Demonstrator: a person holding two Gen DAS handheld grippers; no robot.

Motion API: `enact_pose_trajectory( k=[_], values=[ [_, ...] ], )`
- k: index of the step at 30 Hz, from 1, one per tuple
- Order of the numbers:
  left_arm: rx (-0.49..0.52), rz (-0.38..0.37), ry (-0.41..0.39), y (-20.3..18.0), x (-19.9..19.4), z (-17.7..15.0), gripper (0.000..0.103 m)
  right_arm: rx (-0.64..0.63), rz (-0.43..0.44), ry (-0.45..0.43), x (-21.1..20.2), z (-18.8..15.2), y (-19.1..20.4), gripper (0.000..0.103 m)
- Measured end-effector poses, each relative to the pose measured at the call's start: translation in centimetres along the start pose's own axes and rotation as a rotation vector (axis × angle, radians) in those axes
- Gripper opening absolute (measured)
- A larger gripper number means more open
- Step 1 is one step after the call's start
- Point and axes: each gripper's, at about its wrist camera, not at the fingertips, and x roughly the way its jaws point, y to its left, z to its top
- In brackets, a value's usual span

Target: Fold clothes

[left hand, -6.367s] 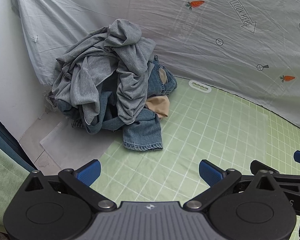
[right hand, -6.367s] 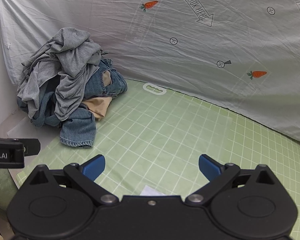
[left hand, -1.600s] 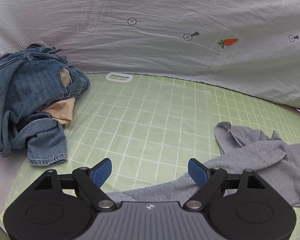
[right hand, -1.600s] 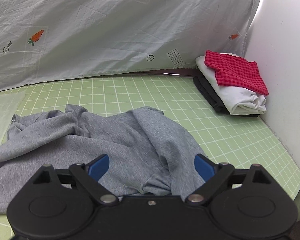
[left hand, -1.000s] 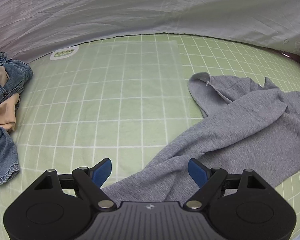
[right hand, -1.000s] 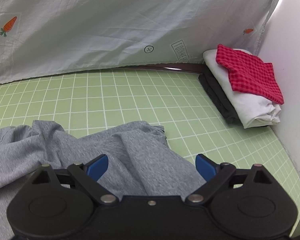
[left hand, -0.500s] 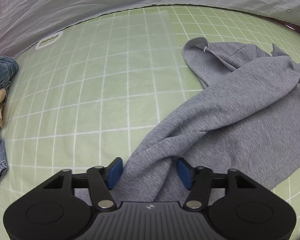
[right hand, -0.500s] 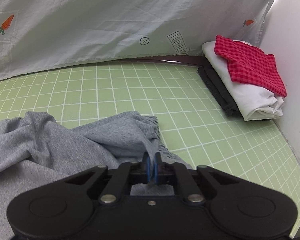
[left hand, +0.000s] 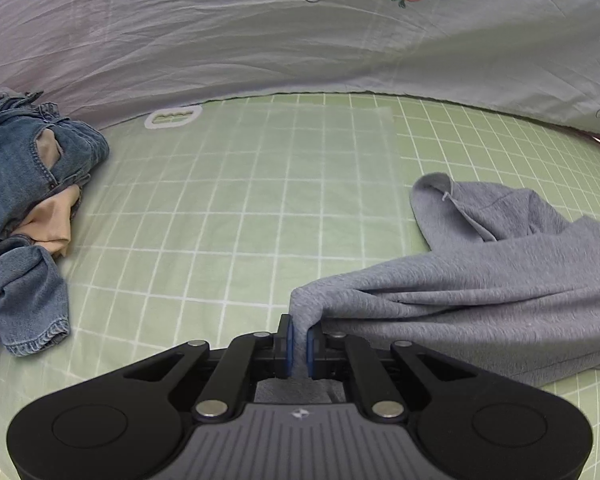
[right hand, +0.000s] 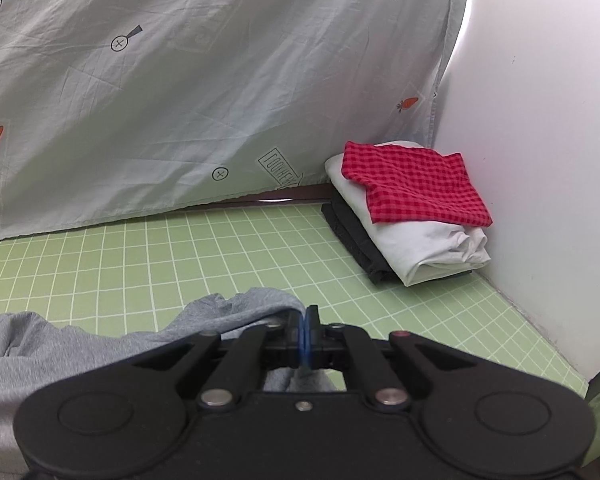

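Note:
A grey garment (left hand: 480,280) lies crumpled on the green grid mat (left hand: 240,208), spreading to the right in the left wrist view. My left gripper (left hand: 299,340) is shut on a pinched fold of its near edge. The same grey garment (right hand: 100,344) shows at the lower left of the right wrist view. My right gripper (right hand: 305,336) is shut on another part of its edge, lifted a little above the mat (right hand: 220,248).
A heap of blue jeans (left hand: 20,184) with a beige piece lies at the mat's left end. A folded stack, red checked cloth (right hand: 412,184) on white and dark items, sits at the right by the white wall (right hand: 540,160). A printed sheet (left hand: 300,40) hangs behind.
My left gripper has closed on the grey garment's edge and risen with it. My right gripper stays shut on the garment and has lifted it; the view has tilted up toward the folded stack.

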Motion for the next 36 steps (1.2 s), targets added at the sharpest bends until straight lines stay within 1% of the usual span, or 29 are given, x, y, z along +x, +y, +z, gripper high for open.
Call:
enact_pose_trajectory(
  k=[2,7,9,13,14,15,18,19,20,21,22,23,25,26,28,30,33,35,36],
  values=[
    [-0.027,-0.001,-0.039,0.5,-1.1,1.0,0.007,-0.009,0.003,-0.018,-0.2,0.4,0.2,0.001],
    [-0.012,-0.004,-0.142,0.5,-2.7,4.4,0.007,-0.025,0.029,-0.088,0.6,2.9,0.8,0.001],
    [0.005,-0.01,-0.181,0.3,-2.9,6.2,0.007,-0.028,0.039,-0.127,1.3,4.6,1.1,0.001],
    [0.02,-0.02,-0.256,-0.1,-2.7,10.4,0.007,-0.044,0.057,-0.236,2.6,9.1,2.3,0.001],
    [0.025,-0.019,-0.286,-0.3,-2.7,11.7,0.007,-0.049,0.061,-0.264,2.9,10.2,2.6,0.001],
    [0.026,-0.017,-0.315,-0.4,-2.7,13.0,0.007,-0.051,0.065,-0.29,3.2,11.3,2.9,0.001],
    [0.0,0.004,-0.365,-1.0,-1.9,16.1,0.008,-0.048,0.079,-0.347,4.1,14.0,4.2,0.001],
    [-0.009,0.011,-0.381,-1.2,-1.6,17.1,0.013,-0.047,0.084,-0.364,4.4,14.9,4.7,0.002],
    [-0.009,0.018,-0.377,-1.4,-1.2,17.7,0.015,-0.056,0.089,-0.362,5.0,15.5,5.3,0.004],
    [-0.011,0.035,-0.361,-1.8,-0.5,17.8,0.017,-0.076,0.091,-0.334,5.7,15.7,6.0,0.008],
    [-0.014,0.054,-0.342,-2.1,0.1,17.9,0.027,-0.093,0.088,-0.297,6.4,15.3,6.7,0.026],
    [-0.011,0.056,-0.317,-2.4,0.6,17.5,0.034,-0.111,0.087,-0.248,7.2,14.5,7.3,0.042],
    [-0.006,0.002,-0.251,-2.8,1.4,15.4,0.041,-0.135,0.099,-0.191,7.7,12.0,8.1,0.046],
    [-0.004,-0.027,-0.217,-3.0,1.9,14.3,0.044,-0.15,0.101,-0.159,7.8,10.4,8.3,0.051],
    [-0.008,-0.087,-0.112,-3.7,3.1,11.7,0.048,-0.173,0.097,-0.071,7.7,7.1,8.3,0.058],
    [-0.006,-0.133,0.0,-4.5,4.4,8.9,0.048,-0.175,0.106,0.031,7.5,3.6,8.0,0.059],
    [-0.004,-0.168,0.112,-5.5,5.5,5.5,0.048,-0.17,0.1,0.162,6.8,-0.9,7.0,0.061],
    [-0.003,-0.2,0.162,-6.1,5.9,3.9,0.05,-0.155,0.09,0.235,6.3,-3.3,6.2,0.07],
    [-0.003,-0.217,0.186,-6.4,6.0,3.2,0.05,-0.14,0.089,0.268,6.2,-4.2,5.8,0.071]
  ],
)
